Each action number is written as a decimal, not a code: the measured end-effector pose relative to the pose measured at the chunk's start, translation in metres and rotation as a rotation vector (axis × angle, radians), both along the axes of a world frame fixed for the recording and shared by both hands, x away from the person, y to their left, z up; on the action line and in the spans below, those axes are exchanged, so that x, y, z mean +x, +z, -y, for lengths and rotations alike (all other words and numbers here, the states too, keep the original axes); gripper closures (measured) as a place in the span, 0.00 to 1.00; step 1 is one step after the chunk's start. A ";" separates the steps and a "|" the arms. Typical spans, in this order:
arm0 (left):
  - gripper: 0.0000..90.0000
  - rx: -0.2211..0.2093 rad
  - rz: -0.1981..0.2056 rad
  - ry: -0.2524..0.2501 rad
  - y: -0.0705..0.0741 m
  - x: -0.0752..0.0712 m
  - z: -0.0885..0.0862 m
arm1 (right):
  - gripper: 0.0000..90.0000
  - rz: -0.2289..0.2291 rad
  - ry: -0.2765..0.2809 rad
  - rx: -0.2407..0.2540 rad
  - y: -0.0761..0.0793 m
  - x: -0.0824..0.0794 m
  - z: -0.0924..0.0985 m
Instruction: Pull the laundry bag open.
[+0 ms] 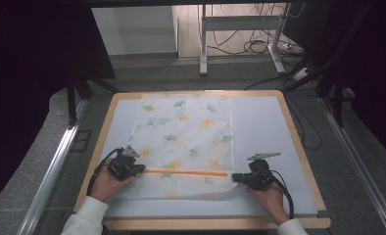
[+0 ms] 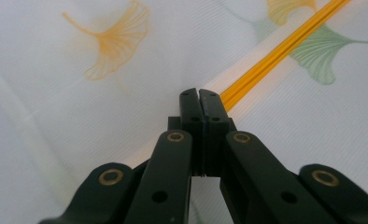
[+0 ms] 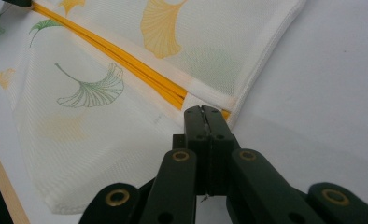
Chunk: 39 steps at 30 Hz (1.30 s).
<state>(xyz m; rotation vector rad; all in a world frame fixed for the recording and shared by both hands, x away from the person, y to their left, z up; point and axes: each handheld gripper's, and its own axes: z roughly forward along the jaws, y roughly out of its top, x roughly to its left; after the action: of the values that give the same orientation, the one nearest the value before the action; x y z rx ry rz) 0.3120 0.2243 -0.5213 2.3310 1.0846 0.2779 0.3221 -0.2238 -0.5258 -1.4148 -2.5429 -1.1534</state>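
**Both grippers clamped at the ends of the orange zipper**

Two forearms in white sleeves come in from the near edge of the table (image 1: 299, 147), spread wide apart, each hand wrapped round its tool and held low over the surface. The left gripper (image 1: 141, 170) points inward from the left, the right gripper (image 1: 234, 176) inward from the right — tips facing each other along one line.

Between them lies the mesh laundry bag (image 1: 183, 142), white with green and yellow ginkgo leaves, flat on the pale mat in the middle of the table. Its long axis runs away from the person towards the far edge; the orange zipper (image 1: 186, 172) crosses it near the close end, running left to right from one gripper to the other.

In the left gripper view the jaws are pressed together, tips at the zipper's end (image 2: 247, 79) — whether they pinch anything there, I cannot tell. In the right gripper view the jaws are likewise closed tight, sitting right at the bag's corner where the zipper (image 3: 140, 70) stops; a grip on it cannot be made out.
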 end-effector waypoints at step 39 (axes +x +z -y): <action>1.00 -0.051 -0.020 0.125 -0.004 -0.011 -0.060 | 1.00 0.006 0.003 -0.002 0.000 -0.001 0.000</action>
<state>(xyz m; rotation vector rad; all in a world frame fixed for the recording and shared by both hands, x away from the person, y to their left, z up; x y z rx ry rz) 0.3013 0.2844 -0.5253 2.2293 1.2356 0.2717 0.3214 -0.2238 -0.5259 -1.4102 -2.5503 -1.1566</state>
